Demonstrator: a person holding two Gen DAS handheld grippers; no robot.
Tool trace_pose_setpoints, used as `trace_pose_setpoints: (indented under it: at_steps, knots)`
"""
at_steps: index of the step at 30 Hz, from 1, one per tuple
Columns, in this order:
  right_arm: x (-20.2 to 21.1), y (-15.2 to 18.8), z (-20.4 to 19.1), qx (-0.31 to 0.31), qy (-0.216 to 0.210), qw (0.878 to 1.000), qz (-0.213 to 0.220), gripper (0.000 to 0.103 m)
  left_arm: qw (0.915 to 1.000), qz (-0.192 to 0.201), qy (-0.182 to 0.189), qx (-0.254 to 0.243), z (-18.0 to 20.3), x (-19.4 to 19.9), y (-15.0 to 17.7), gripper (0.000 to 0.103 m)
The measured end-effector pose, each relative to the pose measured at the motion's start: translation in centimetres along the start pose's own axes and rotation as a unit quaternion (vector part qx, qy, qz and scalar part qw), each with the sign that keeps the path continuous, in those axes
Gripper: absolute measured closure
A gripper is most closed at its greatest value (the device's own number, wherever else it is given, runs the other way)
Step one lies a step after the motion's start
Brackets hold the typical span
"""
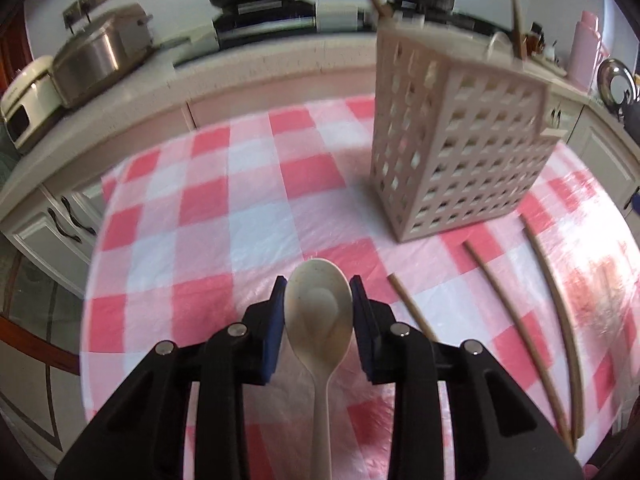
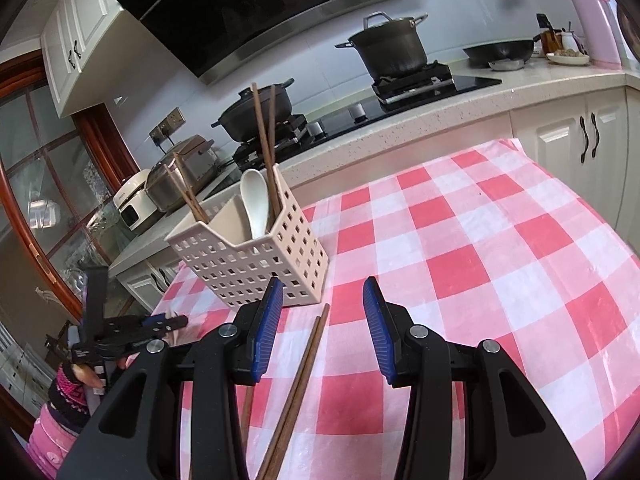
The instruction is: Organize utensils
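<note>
We are clasping the cream spoon (image 1: 319, 312) bowl-forward in our left gripper (image 1: 318, 298), the holder (image 1: 456, 148) ahead to its right; our right gripper (image 2: 323, 300) is hanging released over the bench chopsticks (image 2: 298, 384).

Checked table (image 2: 500, 240): caddy (image 2: 256, 264), chopsticks (image 2: 304, 364)

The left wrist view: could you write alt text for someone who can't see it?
A cream spoon sits bowl-forward between the blue pads of the left gripper, above a pink-and-white checked tablecloth. A perforated utensil holder stands ahead to the right, with loose wooden chopsticks lying near it.
</note>
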State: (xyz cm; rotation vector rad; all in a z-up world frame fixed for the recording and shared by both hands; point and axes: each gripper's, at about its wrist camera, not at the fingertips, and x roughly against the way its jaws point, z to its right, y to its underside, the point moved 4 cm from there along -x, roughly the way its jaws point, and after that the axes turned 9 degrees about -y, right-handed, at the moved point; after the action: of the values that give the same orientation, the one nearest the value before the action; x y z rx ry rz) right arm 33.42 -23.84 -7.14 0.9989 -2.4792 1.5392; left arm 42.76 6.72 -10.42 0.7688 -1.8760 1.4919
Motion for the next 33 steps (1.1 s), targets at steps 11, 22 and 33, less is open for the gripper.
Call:
trace_pose_setpoints:
  at_steps: [11,22,33]
  knots:
    - [1.3,0.4,-1.7,0.014,-0.008,1.000,0.005,0.061,0.9960,0.087,-0.017,-0.002,0.5,6.9,-1.4,0.073]
    - [1.2,0.5,-2.1,0.014,-0.011,1.000,0.006,0.061,0.9846,0.173,-0.013,-0.021,2.7,13.6,-8.6,0.073]
    - [1.5,-0.2,-0.8,0.006,-0.003,1.000,0.007,0.061,0.9673,0.253,0.005,0.023,4.9,15.9,-18.7,0.073]
